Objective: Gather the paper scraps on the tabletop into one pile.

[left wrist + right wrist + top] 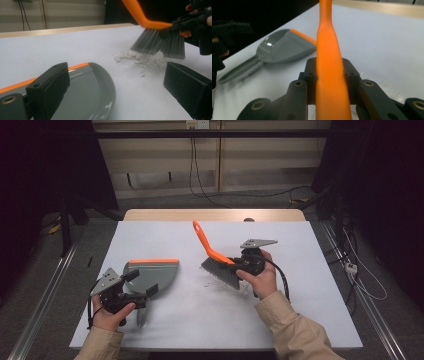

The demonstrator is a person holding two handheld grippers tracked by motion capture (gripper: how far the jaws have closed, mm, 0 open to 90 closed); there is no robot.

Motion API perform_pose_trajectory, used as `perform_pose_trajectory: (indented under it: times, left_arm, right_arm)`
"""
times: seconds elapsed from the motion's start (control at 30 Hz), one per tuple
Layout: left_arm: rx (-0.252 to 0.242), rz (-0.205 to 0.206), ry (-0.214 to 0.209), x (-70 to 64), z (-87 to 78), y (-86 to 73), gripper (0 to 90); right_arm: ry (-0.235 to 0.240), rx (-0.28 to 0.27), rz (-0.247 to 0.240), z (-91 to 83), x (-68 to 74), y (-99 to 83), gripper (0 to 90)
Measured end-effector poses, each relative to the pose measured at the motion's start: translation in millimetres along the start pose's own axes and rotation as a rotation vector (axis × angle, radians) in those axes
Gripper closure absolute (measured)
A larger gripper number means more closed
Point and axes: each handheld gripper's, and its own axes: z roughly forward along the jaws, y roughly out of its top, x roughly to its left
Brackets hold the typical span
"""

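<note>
Jaws of the right gripper (239,265) clamp the brush (220,261), bristles on the table (300,320) right of the dustpan (152,272). Left gripper (120,87) view: jaws apart, one over the dustpan, white crumbs (142,58) under the bristles. Right gripper view: orange handle pinched between the jaws.

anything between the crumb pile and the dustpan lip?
Nothing visible. The white crumbs lie under the brush bristles, and only bare table separates them from the dustpan and its orange lip. The right gripper clamps the brush handle.

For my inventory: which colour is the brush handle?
Orange brush handle, best in the right gripper view.
</note>
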Motion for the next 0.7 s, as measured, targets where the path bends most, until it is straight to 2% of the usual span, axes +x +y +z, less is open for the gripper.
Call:
perform_pose_trajectory:
  times: [0.07,0.13,0.17,0.2,0.3,0.4,0.47,0.57,0.7]
  left_arm:
    - [0.0,0.002,0.0,0.4,-1.0,0.2,6.3]
    - [0.001,0.0,0.002,0.8,-1.3,0.1,6.3]
    - [0.001,0.0,0.002,0.8,-1.3,0.1,6.3]
    - [0.001,0.001,0.003,1.1,-1.4,0.0,6.3]
    - [0.001,-0.004,0.001,1.7,-1.4,-0.3,6.3]
    - [0.001,-0.006,0.006,3.6,-1.6,-1.0,6.3]
    - [0.003,-0.011,0.009,4.0,-1.4,-1.6,6.3]
    - [0.005,-0.013,0.009,4.7,-1.6,-2.1,6.3]
    - [0.005,-0.014,0.015,5.0,-2.1,-2.4,6.3]
  right_arm:
    - [-0.011,-0.028,0.003,-4.4,-3.9,8.4,71.7]
    - [-0.046,-0.036,-0.001,-7.6,-10.8,15.3,71.7]
    - [-0.046,-0.036,-0.001,-7.6,-10.8,15.3,71.7]
    - [-0.081,-0.043,-0.003,-9.9,-20.9,20.0,71.7]
    - [-0.123,-0.049,0.019,-13.1,-38.1,23.8,71.7]
    - [-0.164,-0.053,0.011,-13.7,-53.6,24.7,71.7]
    - [-0.205,-0.046,-0.002,-11.6,-62.6,22.9,71.7]
    - [-0.234,-0.008,-0.002,-3.9,-74.6,15.7,71.7]
    - [-0.263,0.027,-0.054,4.0,-80.6,8.8,71.7]
